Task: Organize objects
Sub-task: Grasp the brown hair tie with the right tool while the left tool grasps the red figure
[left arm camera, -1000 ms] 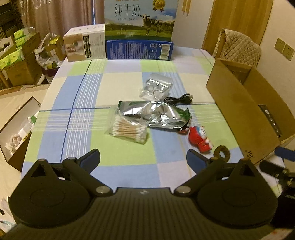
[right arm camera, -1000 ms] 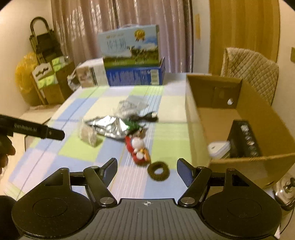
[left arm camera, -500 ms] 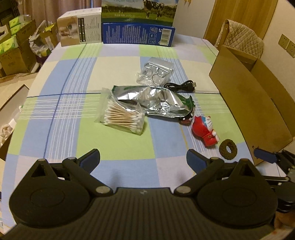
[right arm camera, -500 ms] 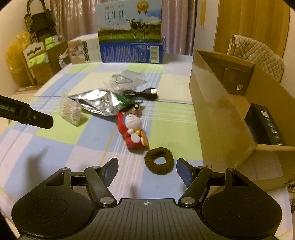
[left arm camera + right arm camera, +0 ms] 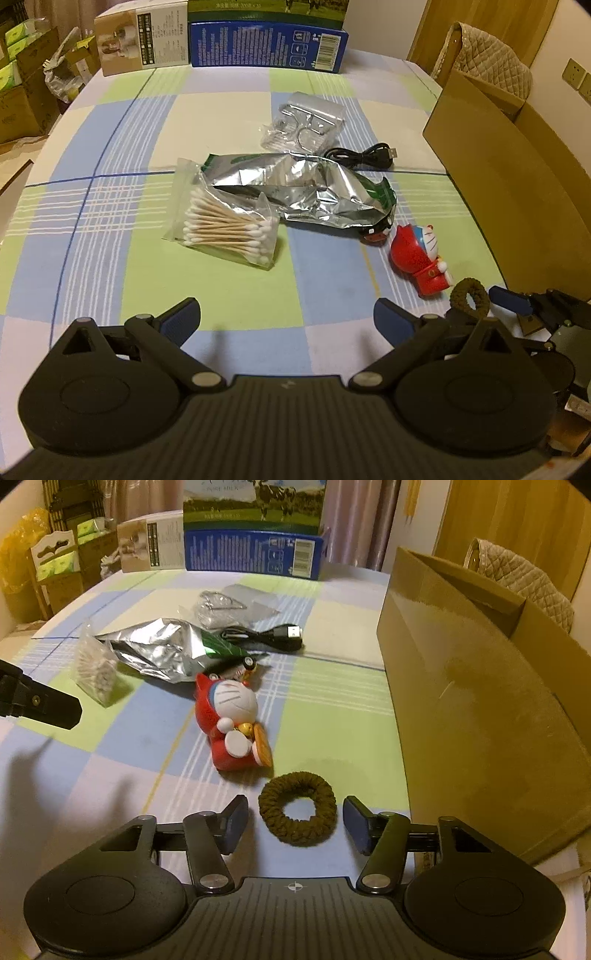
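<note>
A brown hair tie (image 5: 297,819) lies on the checked tablecloth, right between the open fingers of my right gripper (image 5: 295,821); it also shows in the left wrist view (image 5: 470,297). A red Doraemon toy (image 5: 231,726) lies just beyond it. Further back lie a silver foil bag (image 5: 162,651), a bag of cotton swabs (image 5: 225,229), a black USB cable (image 5: 266,637) and a clear packet of clips (image 5: 304,123). My left gripper (image 5: 286,319) is open and empty above the near table, short of the swabs.
An open cardboard box (image 5: 476,701) stands on the table's right side. A milk carton box (image 5: 255,528) and a small beige box (image 5: 151,546) stand at the far edge. A padded chair (image 5: 491,74) is behind the cardboard box.
Both grippers have moved forward and down towards the table. My right gripper now has the hair tie between its open fingers.
</note>
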The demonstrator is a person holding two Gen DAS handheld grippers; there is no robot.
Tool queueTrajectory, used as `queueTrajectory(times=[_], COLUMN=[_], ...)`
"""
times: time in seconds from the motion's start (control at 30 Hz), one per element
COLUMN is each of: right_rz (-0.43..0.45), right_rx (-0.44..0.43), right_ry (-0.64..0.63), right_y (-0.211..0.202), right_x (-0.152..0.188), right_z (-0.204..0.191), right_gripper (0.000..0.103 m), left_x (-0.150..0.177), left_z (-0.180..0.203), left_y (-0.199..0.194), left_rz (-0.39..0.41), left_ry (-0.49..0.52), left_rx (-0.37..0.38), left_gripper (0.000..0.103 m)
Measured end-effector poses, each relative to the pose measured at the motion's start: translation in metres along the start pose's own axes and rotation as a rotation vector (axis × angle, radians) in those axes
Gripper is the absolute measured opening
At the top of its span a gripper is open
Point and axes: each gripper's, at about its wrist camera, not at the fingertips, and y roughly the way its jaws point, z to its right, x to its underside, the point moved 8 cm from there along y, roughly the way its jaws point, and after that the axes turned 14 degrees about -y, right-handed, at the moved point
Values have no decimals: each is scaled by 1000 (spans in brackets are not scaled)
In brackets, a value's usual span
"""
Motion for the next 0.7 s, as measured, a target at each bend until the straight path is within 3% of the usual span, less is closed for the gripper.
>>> queueTrajectory(times=[0.17,0.33,0.53,0.7], right_rz=[9,12,35,58], right_rx=[-9,-3,-19,-91], right_ry=[16,11,7,-30], right_y=[1,1,4,7], right_x=[-1,-3,-13,-26], right_z=[2,3,4,-12], right_gripper=[42,17,15,15], left_x=[2,2,0,-3], left_z=[2,4,2,-3], left_y=[10,15,14,10], left_rz=[-12,-17,-13,-6], left_ry=[10,9,4,-3], left_rx=[5,11,16,19], left_gripper=[98,98,98,98])
